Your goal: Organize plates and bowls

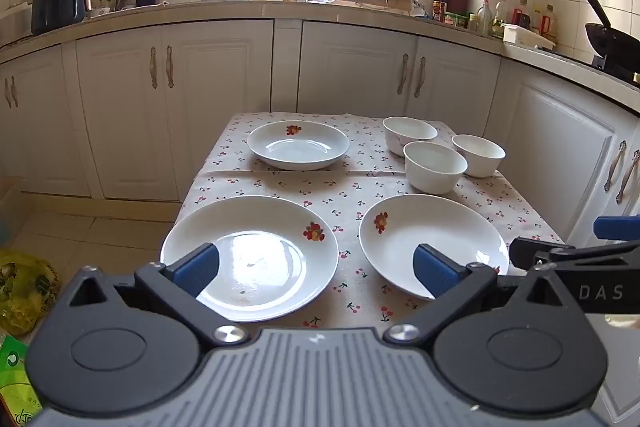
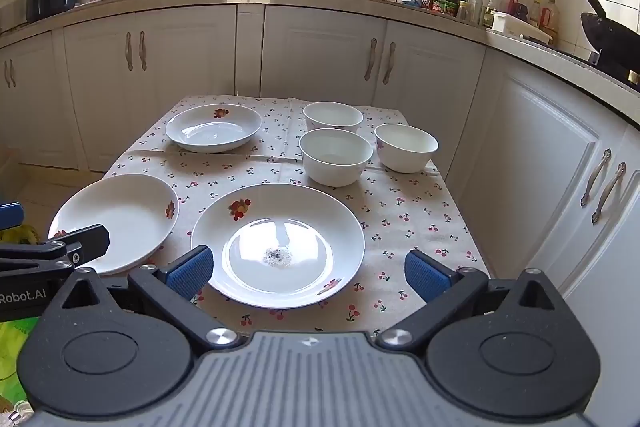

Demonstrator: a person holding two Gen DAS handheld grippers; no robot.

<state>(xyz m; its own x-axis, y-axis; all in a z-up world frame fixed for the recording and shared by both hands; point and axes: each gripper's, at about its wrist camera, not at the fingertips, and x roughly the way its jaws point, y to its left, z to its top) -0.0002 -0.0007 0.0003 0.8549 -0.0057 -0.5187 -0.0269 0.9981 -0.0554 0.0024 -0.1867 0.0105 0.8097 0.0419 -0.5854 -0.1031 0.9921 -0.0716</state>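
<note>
1. At the near table edge, both claws hang wide open, empty — left gripper over the near-left plate, right gripper over the near-right plate.
2. Farther back — a third plate far left, three bowls far right, nearer the right claw.

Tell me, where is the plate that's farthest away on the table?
In both wrist views the far plate sits at the table's back left, just left of the three white bowls, beyond the two nearer plates.
</note>
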